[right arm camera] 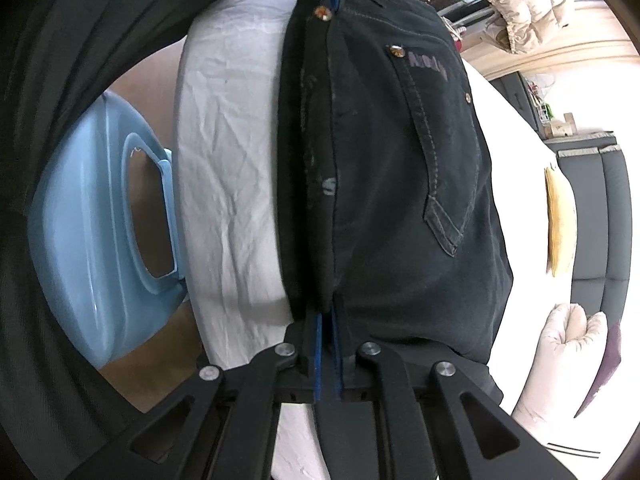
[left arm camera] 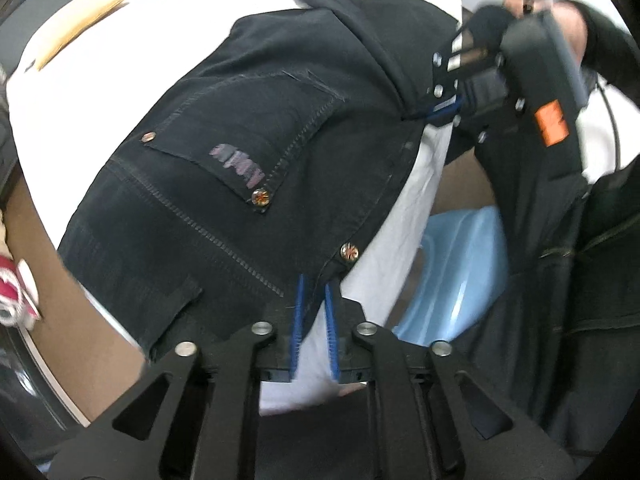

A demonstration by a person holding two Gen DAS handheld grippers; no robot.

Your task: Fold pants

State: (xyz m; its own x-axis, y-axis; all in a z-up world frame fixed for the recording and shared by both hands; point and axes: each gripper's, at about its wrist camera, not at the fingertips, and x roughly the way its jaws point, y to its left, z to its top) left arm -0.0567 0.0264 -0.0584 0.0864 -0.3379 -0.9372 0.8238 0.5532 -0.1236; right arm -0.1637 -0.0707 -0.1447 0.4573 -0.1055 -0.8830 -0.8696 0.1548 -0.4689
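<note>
Lying flat on white cloth-covered table (left arm camera: 72, 92): dark denim pants (left arm camera: 248, 152), pocket up | long axis runs gripper to gripper | left gripper (left arm camera: 316, 312) fingers narrow, edge between | right gripper (right arm camera: 328, 336) clamps edge

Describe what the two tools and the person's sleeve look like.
Both tools are matte black linkages with silver round pivot pins and blue ribbed pads. The left tool and right tool match. From the left wrist view, the right tool's body carries an orange sticker and thin black cable; the sleeve is dark.
</note>
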